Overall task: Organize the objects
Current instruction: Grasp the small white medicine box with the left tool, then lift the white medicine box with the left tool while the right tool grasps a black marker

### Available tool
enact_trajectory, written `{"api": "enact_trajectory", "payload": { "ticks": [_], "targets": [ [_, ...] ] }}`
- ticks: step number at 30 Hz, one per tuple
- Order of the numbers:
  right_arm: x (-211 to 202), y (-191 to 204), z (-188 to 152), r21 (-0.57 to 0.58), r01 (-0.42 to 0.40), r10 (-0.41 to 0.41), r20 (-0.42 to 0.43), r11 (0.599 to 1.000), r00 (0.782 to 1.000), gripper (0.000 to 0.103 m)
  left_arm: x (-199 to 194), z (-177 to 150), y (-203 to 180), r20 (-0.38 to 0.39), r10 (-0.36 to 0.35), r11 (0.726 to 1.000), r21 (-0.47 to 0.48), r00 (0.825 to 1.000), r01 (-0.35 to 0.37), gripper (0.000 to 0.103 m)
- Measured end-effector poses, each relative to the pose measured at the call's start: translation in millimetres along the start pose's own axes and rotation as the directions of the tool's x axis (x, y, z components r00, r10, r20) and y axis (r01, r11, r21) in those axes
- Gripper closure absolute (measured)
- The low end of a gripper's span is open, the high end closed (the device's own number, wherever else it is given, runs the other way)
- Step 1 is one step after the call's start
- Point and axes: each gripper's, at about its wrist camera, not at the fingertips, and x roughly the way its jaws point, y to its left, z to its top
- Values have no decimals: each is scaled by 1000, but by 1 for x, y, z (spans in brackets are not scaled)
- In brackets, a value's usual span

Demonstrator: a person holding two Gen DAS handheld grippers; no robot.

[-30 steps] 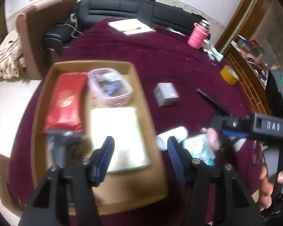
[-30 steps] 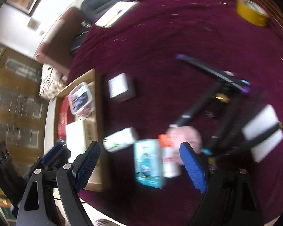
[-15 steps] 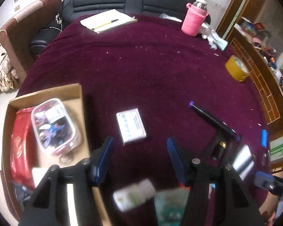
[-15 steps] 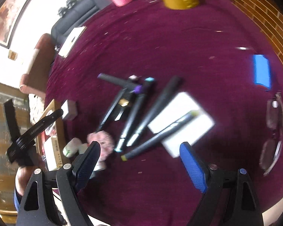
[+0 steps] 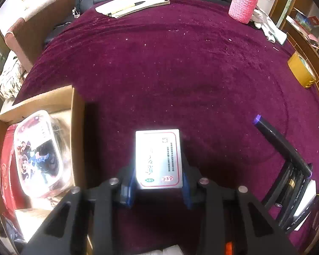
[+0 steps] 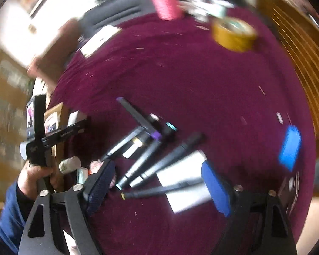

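A small white box point(image 5: 158, 155) with a red-lined label lies on the maroon cloth. My left gripper point(image 5: 158, 181) is closing on it, and both blue pads touch its sides. To its left stands the cardboard box point(image 5: 76, 110), holding a clear plastic container point(image 5: 39, 155) and a red packet point(image 5: 6, 170). My right gripper point(image 6: 157, 174) hangs over several dark markers point(image 6: 159, 159) and a white card point(image 6: 187, 182). Its jaws are closing slightly but stay wide, with nothing gripped.
A yellow tape roll point(image 5: 301, 70), a pink cup point(image 5: 243, 5) and a notepad with a pen point(image 5: 131, 5) sit at the far side. A blue eraser point(image 6: 290, 148) lies right of the markers. A white bottle point(image 6: 69, 164) lies by the person's hand point(image 6: 36, 174).
My left gripper has left the cardboard box, come down over the small white box and narrowed around it. My right gripper has swung right from the bottle and packets to the markers and card.
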Motion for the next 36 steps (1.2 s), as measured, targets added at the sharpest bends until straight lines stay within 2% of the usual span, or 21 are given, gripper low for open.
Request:
{"api": "enact_trajectory", "payload": {
  "ticks": [2,4,10,11,13,15,16,17,19,21,25,29,36],
  "targets": [
    [11,19,15,-109,-1,0,-10,994,1000,32,-7,-5,3,12,-56,998,-18,998,56,70],
    [28,32,29,-176,7,-14,-36,984,999,39,-17,-10,1,38,-69,997,-15,997,70,70],
    [85,53,57,-304,19,-53,-103,952,993,41,-60,-36,8,109,-123,991,-42,986,128,70],
    [96,54,62,-318,42,-79,-106,947,991,41,-69,-41,12,121,-131,989,-53,984,138,70],
    [113,55,68,-321,66,-112,-130,945,985,41,-79,-48,19,133,-141,986,-71,981,151,70],
    [127,54,73,-316,49,-104,-161,948,981,41,-88,-55,27,148,-147,983,-91,978,162,70],
    [132,56,73,-323,46,-105,-169,945,980,48,-94,-60,32,157,-148,981,-104,976,166,70],
    [137,58,73,-338,46,-113,-182,940,977,64,-96,-63,35,161,-147,979,-114,976,166,70],
    [145,62,72,-366,97,-172,-179,925,969,79,-101,-69,41,168,-146,976,-134,975,170,70],
    [147,64,74,-366,99,-178,-189,925,966,87,-104,-74,46,173,-141,975,-149,975,167,70],
    [135,62,73,-319,93,-152,-167,943,974,87,-103,-79,51,178,-151,970,-162,972,181,70],
    [108,64,61,-250,27,-68,-154,968,986,87,-104,-81,52,185,-171,968,-150,968,200,70],
    [66,85,36,-191,-75,55,-108,979,993,87,-102,-83,50,169,-196,968,-122,966,217,70]
  ]
}}
